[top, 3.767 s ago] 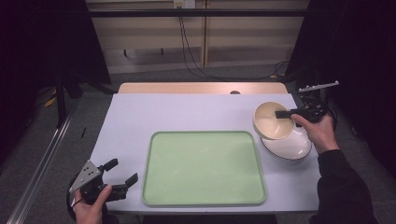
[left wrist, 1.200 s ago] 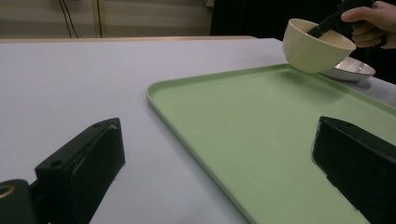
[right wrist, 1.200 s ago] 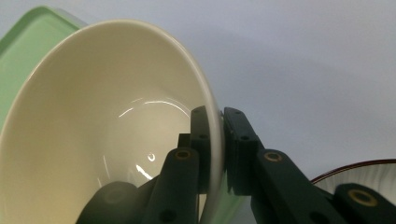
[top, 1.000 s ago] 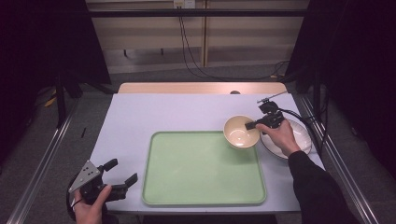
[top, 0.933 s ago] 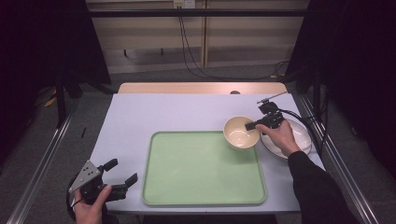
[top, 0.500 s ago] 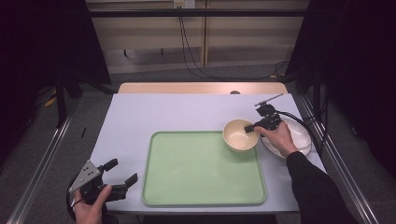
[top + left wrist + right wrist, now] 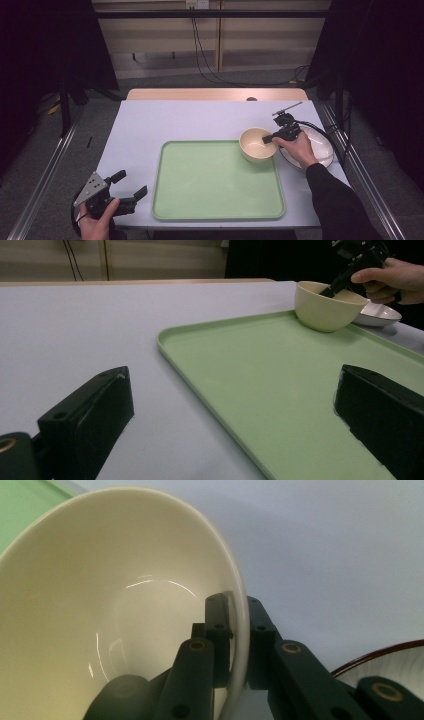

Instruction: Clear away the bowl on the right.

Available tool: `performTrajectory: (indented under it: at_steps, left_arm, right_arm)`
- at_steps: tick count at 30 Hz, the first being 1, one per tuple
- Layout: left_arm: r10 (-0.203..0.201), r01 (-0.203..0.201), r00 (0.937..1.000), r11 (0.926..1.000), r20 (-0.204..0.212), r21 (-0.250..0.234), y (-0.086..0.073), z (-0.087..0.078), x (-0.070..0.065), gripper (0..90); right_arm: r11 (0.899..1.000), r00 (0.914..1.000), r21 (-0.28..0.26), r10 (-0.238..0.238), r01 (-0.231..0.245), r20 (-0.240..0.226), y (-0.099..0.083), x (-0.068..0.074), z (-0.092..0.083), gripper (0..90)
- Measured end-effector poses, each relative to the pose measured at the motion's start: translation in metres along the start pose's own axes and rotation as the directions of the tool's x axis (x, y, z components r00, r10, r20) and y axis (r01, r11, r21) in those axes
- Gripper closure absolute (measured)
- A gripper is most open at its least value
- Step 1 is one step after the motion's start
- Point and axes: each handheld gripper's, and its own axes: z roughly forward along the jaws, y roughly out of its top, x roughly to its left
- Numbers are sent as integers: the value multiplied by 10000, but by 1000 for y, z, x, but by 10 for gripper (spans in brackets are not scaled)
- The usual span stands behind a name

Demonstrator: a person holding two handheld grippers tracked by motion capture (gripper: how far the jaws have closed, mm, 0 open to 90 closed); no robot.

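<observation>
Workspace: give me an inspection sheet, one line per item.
Surface: pale table, wooden strip along its far edge.
Job's things: cream bowl at the far right corner of the green tray; whether it rests on it or hangs just above, cannot tell. White plate with a dark rim on the table right of the tray.
Clutter: nothing seen.
Grippers: right claw clamped on the bowl's rim, one jaw inside, one outside; left claw open, holding nothing, at the near left corner.
Cables: black cables hang down the back wall.
Surroundings: grey floor, dark curtains on both sides.
</observation>
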Motion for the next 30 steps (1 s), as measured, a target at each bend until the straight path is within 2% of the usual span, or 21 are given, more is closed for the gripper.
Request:
performTrajectory:
  at_steps: [4, 12, 18, 19, 20, 23, 24, 25, 28, 29, 30]
  left_arm:
    - [13, -13, 10000, 10000, -47, -4, 0, 0, 0, 25]
    - [-19, 19, 10000, 10000, -53, -61, 0, 0, 0, 25]
    - [65, -65, 10000, 10000, -72, -17, 0, 0, 0, 25]
    - [-31, 31, 10000, 10000, -34, -67, 0, 0, 0, 25]
    - [-10, 9, 10000, 10000, -35, -48, 0, 0, 0, 25]
    - [6, -6, 10000, 10000, -75, -51, 0, 0, 0, 25]
    - [6, -6, 10000, 10000, -75, -51, 0, 0, 0, 25]
    - [-40, 40, 10000, 10000, -52, -79, 0, 0, 0, 25]
    - [-74, 74, 10000, 9999, -43, -101, 0, 0, 0, 25]
    - [-75, 75, 10000, 9999, -32, -88, 0, 0, 0, 25]
    - [-75, 75, 10000, 9999, -32, -88, 0, 0, 0, 25]
  right_arm:
    - [10000, 10000, 85, 13, -12, -35, 0, -1, 0, 841]
    - [10000, 10000, -75, 59, -59, 43, -3, 1, 0, 839]
    - [9990, 9993, -258, -359, 362, 136, -5, 2, 1, 825]
    - [9969, 9975, -383, -678, 685, 193, -6, 1, 1, 791]
    - [9963, 9968, -462, -715, 731, 360, -7, 1, 2, 742]
    - [9945, 9967, -715, -749, 771, 325, -7, 0, 0, 658]
    - [9945, 9967, -715, -749, 771, 325, -7, 0, 0, 658]
    - [9923, 9957, -863, -856, 883, 345, -7, 0, 0, 582]
    - [9879, 9957, -1257, -879, 907, 279, -6, -1, -1, 438]
    - [9867, 9956, -1371, -819, 874, 453, -6, -1, -3, 387]
    - [9867, 9956, -1371, -819, 874, 453, -6, -1, -3, 387]
